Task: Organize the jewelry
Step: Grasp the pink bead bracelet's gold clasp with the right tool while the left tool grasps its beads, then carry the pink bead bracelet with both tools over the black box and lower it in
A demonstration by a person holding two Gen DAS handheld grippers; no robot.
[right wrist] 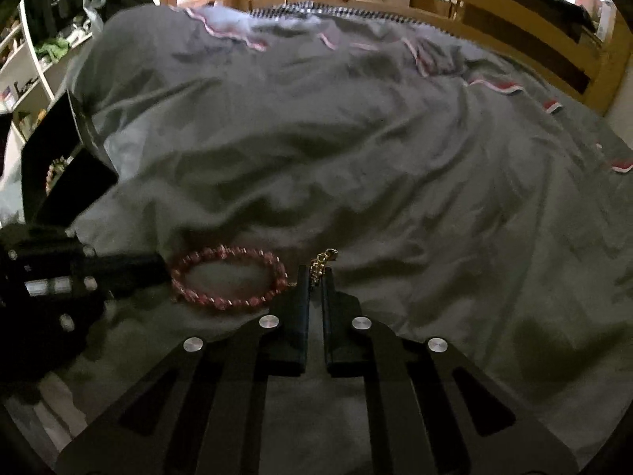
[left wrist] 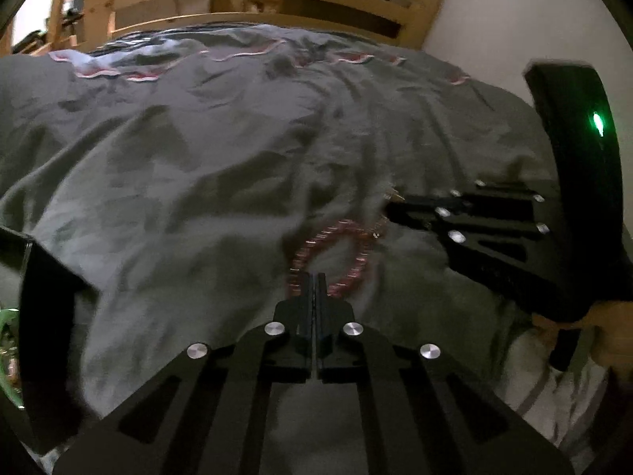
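Note:
A pink beaded bracelet [left wrist: 336, 253] lies on the grey bedspread [left wrist: 178, 158]. My left gripper [left wrist: 316, 277] is shut on its near edge. The right wrist view shows the same bracelet [right wrist: 229, 277], with the left gripper [right wrist: 158, 271] at its left end. My right gripper [right wrist: 315, 275] is nearly closed on a small gold chain [right wrist: 322, 263] at the bracelet's right end; in the left wrist view the right gripper [left wrist: 389, 208] comes in from the right, with the chain [left wrist: 395, 196] at its tip.
A black jewelry box [right wrist: 59, 166] stands open at the left with a beaded piece [right wrist: 53, 172] inside. A wooden bed frame [left wrist: 237, 0] runs along the far side. A white wall [left wrist: 494, 19] is at the right, shelves [right wrist: 23, 71] at the left.

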